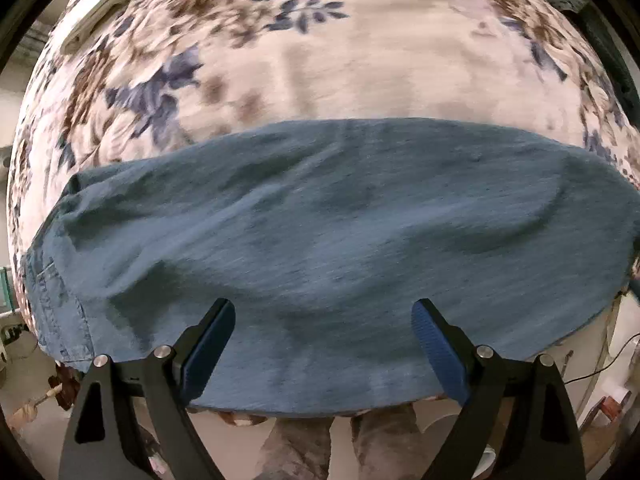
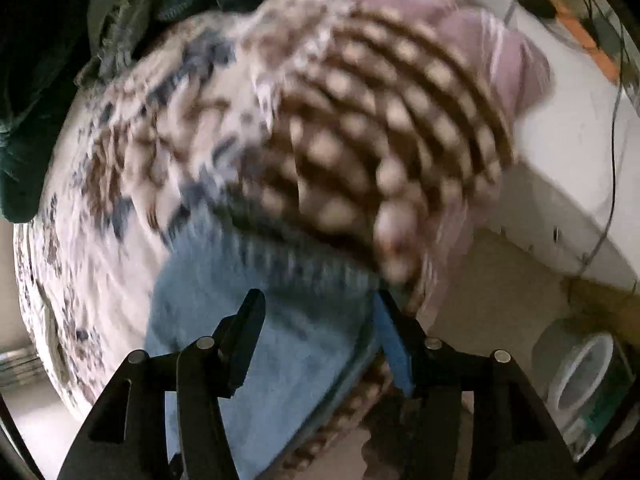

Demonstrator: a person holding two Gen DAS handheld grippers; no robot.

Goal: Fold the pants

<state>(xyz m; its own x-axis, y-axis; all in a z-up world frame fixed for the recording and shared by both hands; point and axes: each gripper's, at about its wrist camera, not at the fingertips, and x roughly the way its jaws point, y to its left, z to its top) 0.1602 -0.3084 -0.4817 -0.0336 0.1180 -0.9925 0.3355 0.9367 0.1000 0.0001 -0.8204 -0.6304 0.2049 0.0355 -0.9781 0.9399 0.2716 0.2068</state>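
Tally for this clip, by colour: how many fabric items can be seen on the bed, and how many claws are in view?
Blue pants: 1
Floral bedsheet: 1
Brown checked blanket: 1
Pink cloth: 1
Dark green cloth: 1
Black claws, left claw and right claw: 2
Total: 7

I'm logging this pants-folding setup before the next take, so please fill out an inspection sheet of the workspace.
Surface: floral bedspread, wrinkled.
Job's things: blue pants spread flat across the near edge of the bed.
Clutter: brown checked cloth and dark green fabric on the bed.
Claws: left claw open above the pants, holding nothing; right claw open over the pants, view blurred.
Cables: thin black cable down the white wall.
Surroundings: white bucket-like container on the floor.
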